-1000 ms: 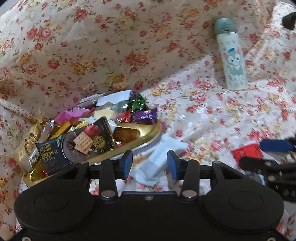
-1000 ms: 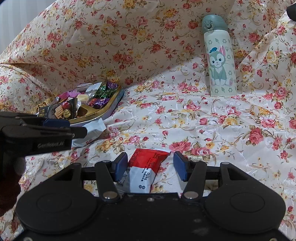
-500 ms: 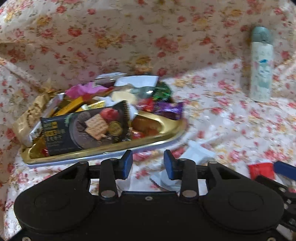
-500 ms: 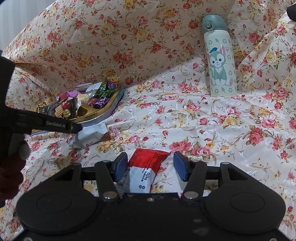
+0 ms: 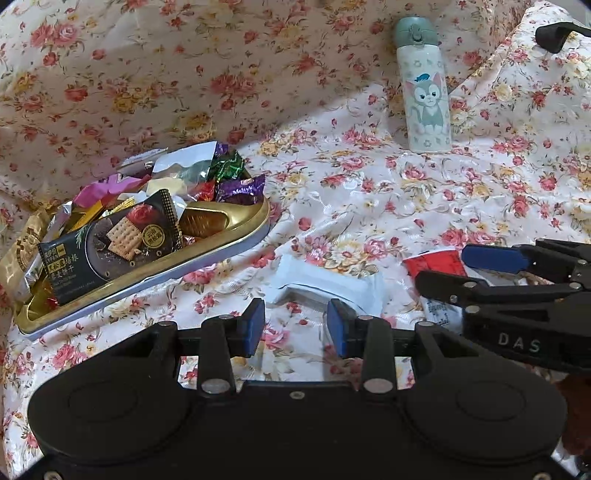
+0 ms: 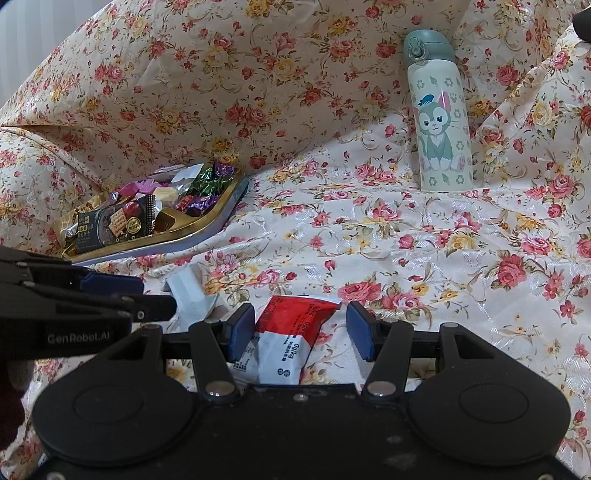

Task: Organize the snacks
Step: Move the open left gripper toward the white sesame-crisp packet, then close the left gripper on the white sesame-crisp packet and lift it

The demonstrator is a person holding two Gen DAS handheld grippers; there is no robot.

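Note:
A white snack packet (image 5: 325, 284) lies on the floral cloth just ahead of my left gripper (image 5: 295, 328), which is open with only cloth between its blue pads. The same packet (image 6: 192, 291) shows beside the left gripper (image 6: 155, 295) in the right wrist view. My right gripper (image 6: 300, 328) is open and straddles a red-and-white packet (image 6: 295, 328), with a gap on the right side. That packet (image 5: 436, 262) and the right gripper (image 5: 461, 269) sit at the right of the left wrist view. A gold tray (image 5: 221, 243) heaped with snacks holds a black cracker packet (image 5: 110, 243).
A pale bottle with a cat picture (image 5: 424, 92) stands upright at the back, also in the right wrist view as the bottle (image 6: 439, 118). The gold tray (image 6: 207, 225) lies at the left against a floral cushion (image 6: 221, 74). A dark strap (image 5: 554, 35) shows at the top right.
My left gripper narrowed its jaws, swung left toward the tray, then came back right to the white packet. The right gripper and the red-and-white packet have not moved.

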